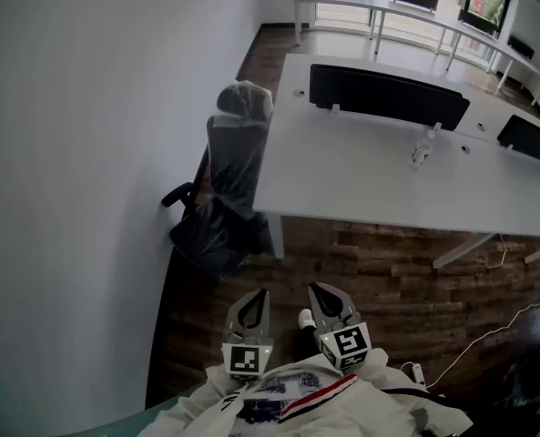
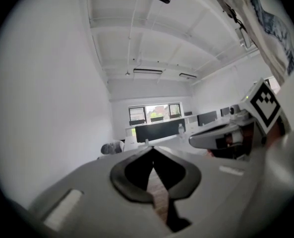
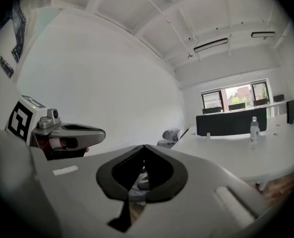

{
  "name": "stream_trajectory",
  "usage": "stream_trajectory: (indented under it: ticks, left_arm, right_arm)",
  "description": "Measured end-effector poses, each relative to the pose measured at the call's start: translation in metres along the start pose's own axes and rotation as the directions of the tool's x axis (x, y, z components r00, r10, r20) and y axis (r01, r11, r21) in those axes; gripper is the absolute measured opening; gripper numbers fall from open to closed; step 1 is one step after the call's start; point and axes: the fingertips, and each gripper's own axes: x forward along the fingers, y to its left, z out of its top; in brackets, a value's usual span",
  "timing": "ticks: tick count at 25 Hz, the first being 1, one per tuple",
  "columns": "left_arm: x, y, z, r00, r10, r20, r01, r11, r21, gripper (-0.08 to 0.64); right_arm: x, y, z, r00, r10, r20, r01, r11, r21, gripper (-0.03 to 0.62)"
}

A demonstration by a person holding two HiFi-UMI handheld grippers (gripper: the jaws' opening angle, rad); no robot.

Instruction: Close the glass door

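White wall (image 1: 87, 153) at left, white tabletop (image 1: 361, 171) at right, plastic-wrapped chair (image 1: 229, 189) between them. Glass door (image 1: 151, 411): only a greenish edge at the bottom left, below the left tongs (image 1: 257, 296). Left tongs and right tongs (image 1: 318, 289) side by side above the wood floor (image 1: 361, 280), both closed and empty; bottle (image 1: 422, 147) upright on the tabletop

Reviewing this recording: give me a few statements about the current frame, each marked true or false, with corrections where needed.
1. The left gripper and right gripper both have their jaws shut, with nothing between them. True.
2. The dark office chair wrapped in clear plastic stands between the white wall and the white desk. True.
3. The clear plastic bottle lies on that chair. False: it stands upright on the desk.
4. The floor is grey carpet. False: it is brown wooden planks.
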Motion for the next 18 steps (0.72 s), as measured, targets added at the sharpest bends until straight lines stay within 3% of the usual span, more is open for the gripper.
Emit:
stream_trajectory:
  ticks: [6,10,14,18]
  left_arm:
    - [0.081,0.056,0.017,0.991,0.134,-0.009,-0.134,0.991,0.027,0.003]
    - [0.096,0.095,0.01,0.961,0.276,-0.024,-0.276,0.961,0.011,0.003]
    - [0.075,0.135,-0.017,0.901,0.418,-0.114,-0.421,0.907,0.004,0.003]
    - [0.036,0.171,-0.031,0.808,0.572,-0.142,-0.579,0.815,-0.007,0.003]
  right_arm:
    - [0.088,-0.047,0.031,0.994,0.112,0.011,-0.112,0.994,-0.017,0.005]
    - [0.145,-0.047,0.036,0.972,0.236,-0.005,-0.236,0.971,-0.047,0.005]
    - [0.189,-0.021,0.036,0.928,0.371,-0.043,-0.373,0.927,-0.052,0.005]
    - [0.217,0.024,0.032,0.856,0.511,-0.078,-0.515,0.856,-0.048,0.005]
